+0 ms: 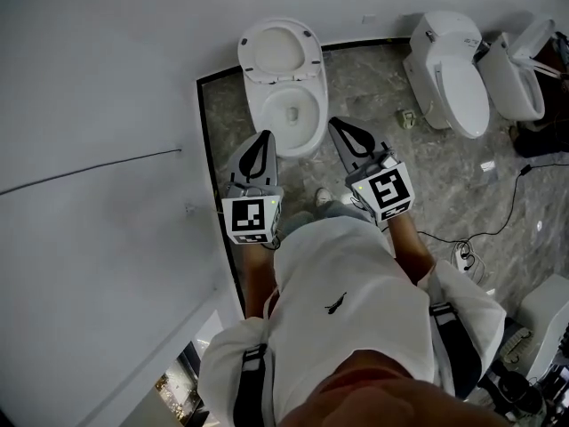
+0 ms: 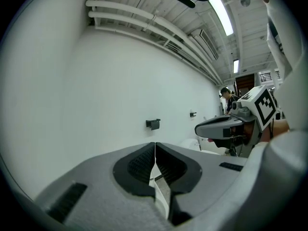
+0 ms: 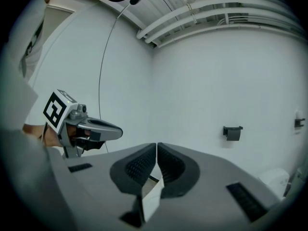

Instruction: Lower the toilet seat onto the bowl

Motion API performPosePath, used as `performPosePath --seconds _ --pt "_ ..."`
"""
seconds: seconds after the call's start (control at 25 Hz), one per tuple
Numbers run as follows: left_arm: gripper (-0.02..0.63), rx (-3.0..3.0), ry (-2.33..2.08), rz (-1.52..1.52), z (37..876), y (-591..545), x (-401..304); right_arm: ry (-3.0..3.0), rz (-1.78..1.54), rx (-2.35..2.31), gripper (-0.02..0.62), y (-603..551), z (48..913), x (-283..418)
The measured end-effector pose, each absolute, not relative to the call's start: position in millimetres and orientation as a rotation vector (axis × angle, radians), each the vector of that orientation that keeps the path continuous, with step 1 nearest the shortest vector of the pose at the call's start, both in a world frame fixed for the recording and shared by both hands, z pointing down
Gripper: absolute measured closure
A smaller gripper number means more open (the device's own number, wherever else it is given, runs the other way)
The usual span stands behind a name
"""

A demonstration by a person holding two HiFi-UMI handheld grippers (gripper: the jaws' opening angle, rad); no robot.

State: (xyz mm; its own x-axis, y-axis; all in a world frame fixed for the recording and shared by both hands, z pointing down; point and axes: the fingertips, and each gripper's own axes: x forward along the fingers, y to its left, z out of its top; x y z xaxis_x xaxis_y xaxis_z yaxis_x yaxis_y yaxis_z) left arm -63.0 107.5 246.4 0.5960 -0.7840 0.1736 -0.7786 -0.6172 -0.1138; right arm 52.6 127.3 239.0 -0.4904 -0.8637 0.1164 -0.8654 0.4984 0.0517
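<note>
On the veined stone floor (image 1: 382,87): glossy white toilet (image 1: 313,105), oval seat (image 1: 277,50) raised.
Grey left gripper (image 1: 264,137) and right gripper (image 1: 337,124), both clenched, empty.

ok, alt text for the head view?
From above, a person holds the left tool and right tool, both shut, side by side toward a toilet by the wall, its seat raised off the bowl. Two more toilets stand at upper right.

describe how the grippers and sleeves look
The left gripper and right gripper are grey and pointed, with black ribbed pads. Each carries a white cube with black square markers. The person wears a white short-sleeved shirt and dark straps.
</note>
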Motion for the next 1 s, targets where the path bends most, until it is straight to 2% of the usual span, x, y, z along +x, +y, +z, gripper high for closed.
performPosePath --seconds 0.56,1.0 --pt "0.576 -2.777 1.326 -0.298 250 76 -60 -2.595 -0.008 1.544 0.565 97 248 49" --pt "0.575 -2.87 1.182 -0.294 274 -1 -73 -2.526 0.013 1.604 0.564 17 266 27"
